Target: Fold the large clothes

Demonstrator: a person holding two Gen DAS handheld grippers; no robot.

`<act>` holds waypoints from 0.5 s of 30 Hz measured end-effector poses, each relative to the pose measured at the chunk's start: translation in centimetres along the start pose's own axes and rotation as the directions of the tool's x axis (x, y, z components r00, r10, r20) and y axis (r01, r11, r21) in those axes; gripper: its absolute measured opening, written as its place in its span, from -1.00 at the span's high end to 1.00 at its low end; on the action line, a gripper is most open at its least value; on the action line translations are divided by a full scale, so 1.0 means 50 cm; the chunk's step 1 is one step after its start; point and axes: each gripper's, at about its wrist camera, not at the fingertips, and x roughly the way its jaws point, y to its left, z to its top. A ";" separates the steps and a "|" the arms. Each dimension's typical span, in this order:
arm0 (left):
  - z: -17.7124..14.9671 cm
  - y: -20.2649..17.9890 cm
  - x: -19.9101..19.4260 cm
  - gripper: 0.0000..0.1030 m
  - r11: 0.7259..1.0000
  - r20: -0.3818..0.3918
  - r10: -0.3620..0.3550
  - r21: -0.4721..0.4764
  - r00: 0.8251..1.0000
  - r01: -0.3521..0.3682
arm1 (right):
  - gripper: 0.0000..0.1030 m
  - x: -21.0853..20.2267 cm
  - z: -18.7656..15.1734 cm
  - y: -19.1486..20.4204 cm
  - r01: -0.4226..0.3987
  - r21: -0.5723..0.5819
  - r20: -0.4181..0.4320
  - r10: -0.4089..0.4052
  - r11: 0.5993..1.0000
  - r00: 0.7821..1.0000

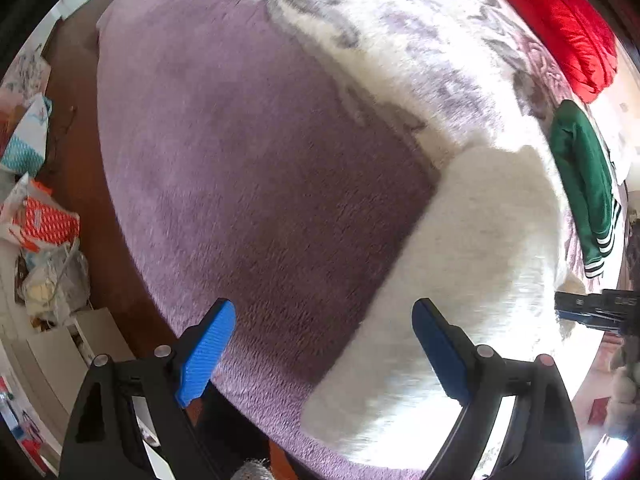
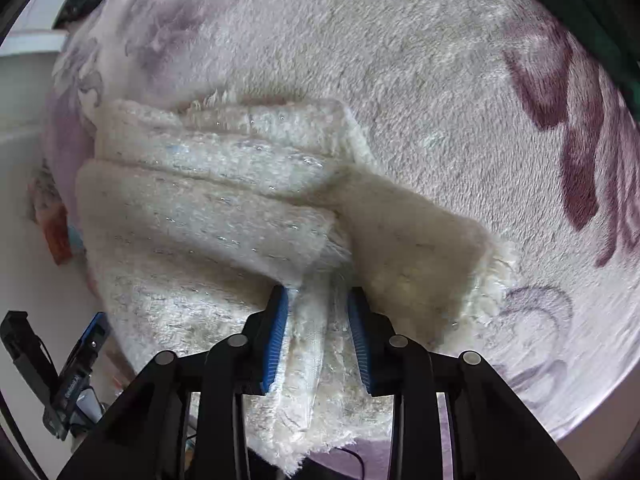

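A white fleece garment (image 2: 208, 216) lies folded in layers on a plush purple-and-white flowered blanket (image 2: 420, 64). My right gripper (image 2: 318, 300) points down onto its near edge. A raised ridge of fleece stands between the blue pads, which are partly apart and do not clamp it. In the left wrist view the same garment (image 1: 472, 248) lies at the right. My left gripper (image 1: 324, 320) hangs wide open above the blanket (image 1: 248, 152) at the garment's left edge, holding nothing. The right gripper's body (image 1: 596, 308) shows at the right edge.
A red jacket (image 1: 568, 20) and a green jacket with striped cuffs (image 1: 584, 176) lie at the bed's far right. Bags and packages (image 1: 40, 220) clutter the brown floor left of the bed. The left gripper (image 2: 76, 364) shows at the lower left beside the bed edge.
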 end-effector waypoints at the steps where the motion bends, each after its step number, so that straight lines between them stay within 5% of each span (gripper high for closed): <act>1: 0.005 -0.007 -0.004 -0.76 1.000 0.009 -0.009 0.020 1.000 0.009 | 0.15 -0.021 -0.005 -0.011 -0.030 0.009 0.007 0.030 1.000 1.000; 2: 0.010 -0.014 -0.006 -0.76 0.999 0.016 -0.022 0.038 1.000 0.021 | 0.07 -0.050 -0.012 -0.024 -0.062 0.024 0.034 0.062 0.998 0.998; 6: 0.034 -0.027 0.014 -0.76 0.988 -0.017 -0.135 0.073 0.991 0.136 | -0.91 -0.123 -0.069 -0.088 -0.130 0.024 0.144 0.125 0.991 0.982; 11: 0.055 -0.053 0.087 -0.76 0.944 -0.145 -0.283 0.135 0.948 0.302 | -0.92 0.016 -0.160 -0.174 -0.245 0.078 0.067 0.240 0.966 0.968; 15: 0.067 -0.057 0.150 -0.79 0.867 -0.253 -0.456 0.092 0.853 0.490 | -0.97 0.150 -0.157 -0.219 -0.424 0.098 0.056 0.421 0.900 0.905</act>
